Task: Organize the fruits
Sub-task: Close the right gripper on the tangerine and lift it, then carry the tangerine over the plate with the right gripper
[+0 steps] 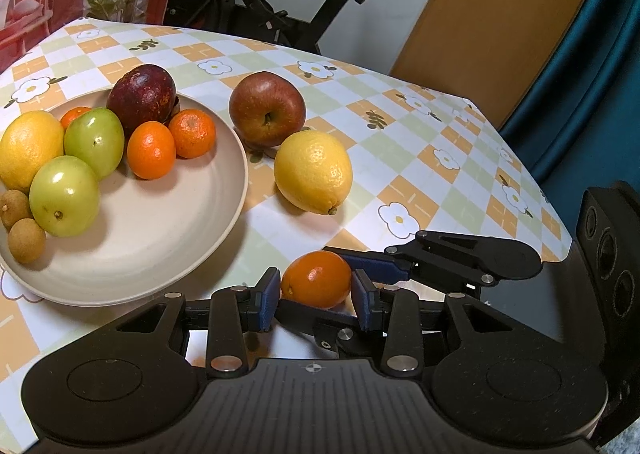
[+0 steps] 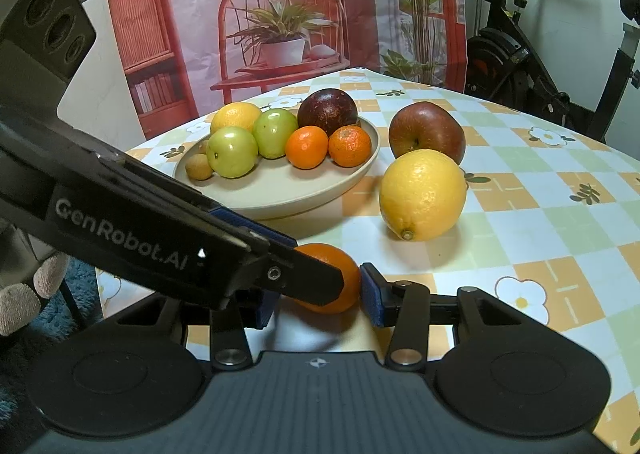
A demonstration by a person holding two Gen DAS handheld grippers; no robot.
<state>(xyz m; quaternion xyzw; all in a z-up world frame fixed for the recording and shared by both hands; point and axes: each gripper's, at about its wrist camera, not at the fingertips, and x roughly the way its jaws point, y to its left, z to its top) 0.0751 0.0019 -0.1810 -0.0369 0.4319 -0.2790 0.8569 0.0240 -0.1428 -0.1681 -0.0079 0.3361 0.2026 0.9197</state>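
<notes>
At the bottom centre, we pinch one orange (image 1: 316, 285) with both the left gripper (image 1: 315, 296) and right gripper (image 2: 320, 296), likely passing it over toward the plate (image 1: 192, 254) at left.

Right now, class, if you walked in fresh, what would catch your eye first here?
Nearest the cameras, a small orange sits between the fingers of both grippers at once, left gripper and right gripper. Behind it, a beige plate holds piled mixed fruit, while a big lemon and a red apple lie beside it on the checked tablecloth.
</notes>
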